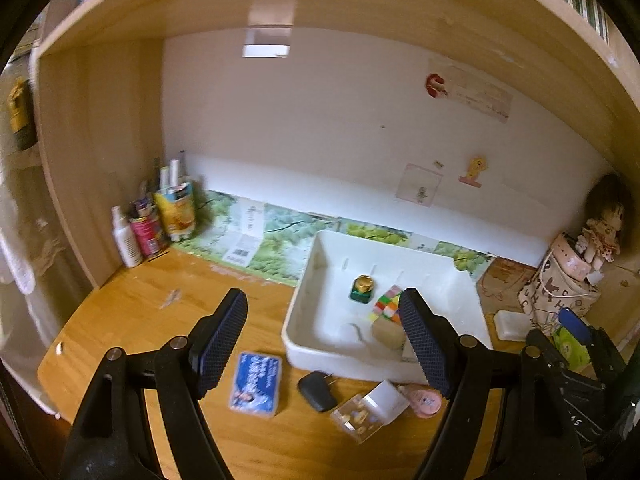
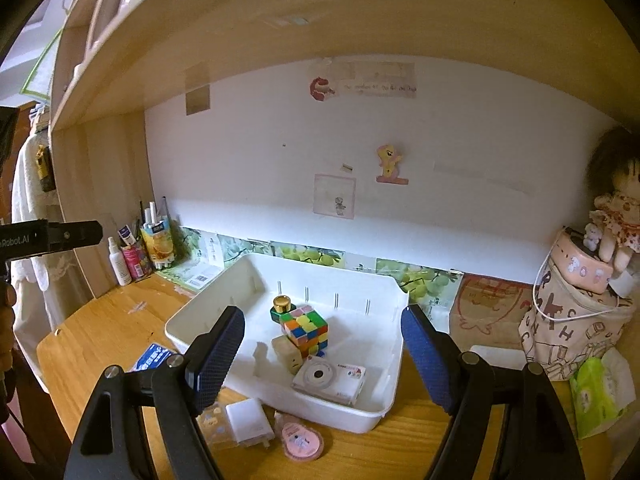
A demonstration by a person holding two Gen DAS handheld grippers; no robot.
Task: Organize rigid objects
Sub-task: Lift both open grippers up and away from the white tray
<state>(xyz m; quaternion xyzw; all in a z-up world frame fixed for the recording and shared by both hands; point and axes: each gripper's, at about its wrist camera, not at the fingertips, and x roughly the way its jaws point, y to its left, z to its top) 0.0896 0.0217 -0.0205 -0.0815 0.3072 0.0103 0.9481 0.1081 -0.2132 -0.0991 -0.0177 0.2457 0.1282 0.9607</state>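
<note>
A white bin (image 2: 394, 364) sits on the wooden desk and also shows in the left wrist view (image 1: 308, 280). It holds a colour cube (image 2: 305, 327), a green bottle with a gold cap (image 2: 282, 309), a beige block (image 2: 289, 354) and a small white camera (image 2: 330, 378). In front of it lie a blue tin (image 1: 256, 385), a black key fob (image 1: 317, 390), a clear box (image 1: 358, 416), a white charger (image 2: 249, 421) and a pink round case (image 2: 300, 442). My left gripper (image 1: 324, 344) is open above the desk near the tin. My right gripper (image 2: 322, 356) is open in front of the bin.
Bottles and a pen cup (image 1: 176, 208) stand at the back left corner. A patterned bag with a doll (image 2: 576, 320) and a green tissue pack (image 2: 600, 396) stand at the right. A wooden shelf (image 2: 320, 20) hangs low overhead.
</note>
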